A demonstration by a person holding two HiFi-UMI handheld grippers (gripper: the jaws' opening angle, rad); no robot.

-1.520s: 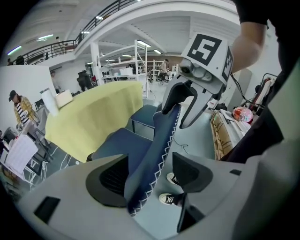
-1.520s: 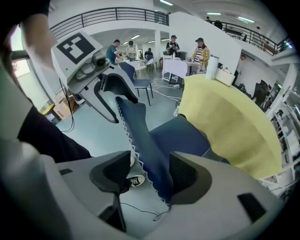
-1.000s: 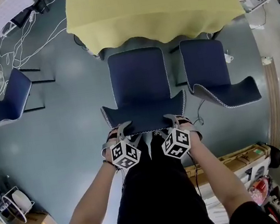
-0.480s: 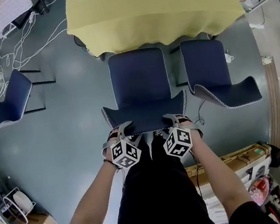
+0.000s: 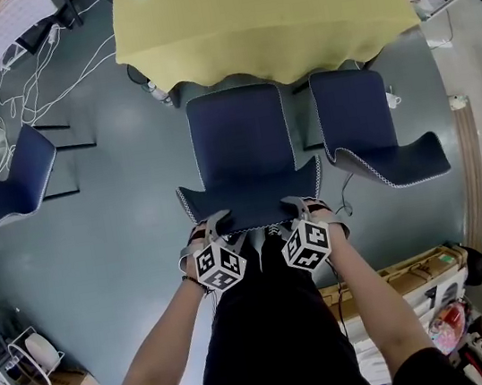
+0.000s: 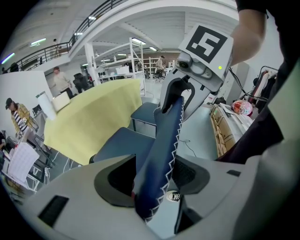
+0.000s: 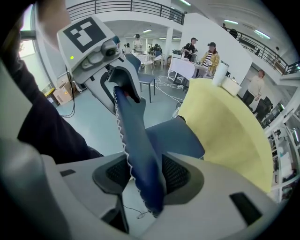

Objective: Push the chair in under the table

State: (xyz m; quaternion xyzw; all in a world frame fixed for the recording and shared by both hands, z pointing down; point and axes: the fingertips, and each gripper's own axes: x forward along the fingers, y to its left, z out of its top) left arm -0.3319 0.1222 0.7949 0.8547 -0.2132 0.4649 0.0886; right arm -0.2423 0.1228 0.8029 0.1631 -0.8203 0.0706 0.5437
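Jaws of left tool (image 5: 214,226) and right tool (image 5: 302,208) have just closed, clamping the back of the chair (image 5: 242,141), which stands with its seat barely at the counter (image 5: 268,19), seemingly ready for pushing.

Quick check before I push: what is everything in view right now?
table: one, yellow cloth, top centre of head view.
gripped chair: one, dark blue, before the table, seat's far edge at the cloth's hem.
second chair: one, dark blue, right of it.
third chair: one, dark blue, apart at far left.
cables: several, white, floor left of table.
cardboard box: one, brown, floor at lower right.
people: several, mixed clothing, far back in the hall.
forearms: two, bare, bottom centre.
left gripper: one, grey, jaws have just been closing, shut on the gripped chair's backrest.
right gripper: one, grey, likewise, further right on that backrest.
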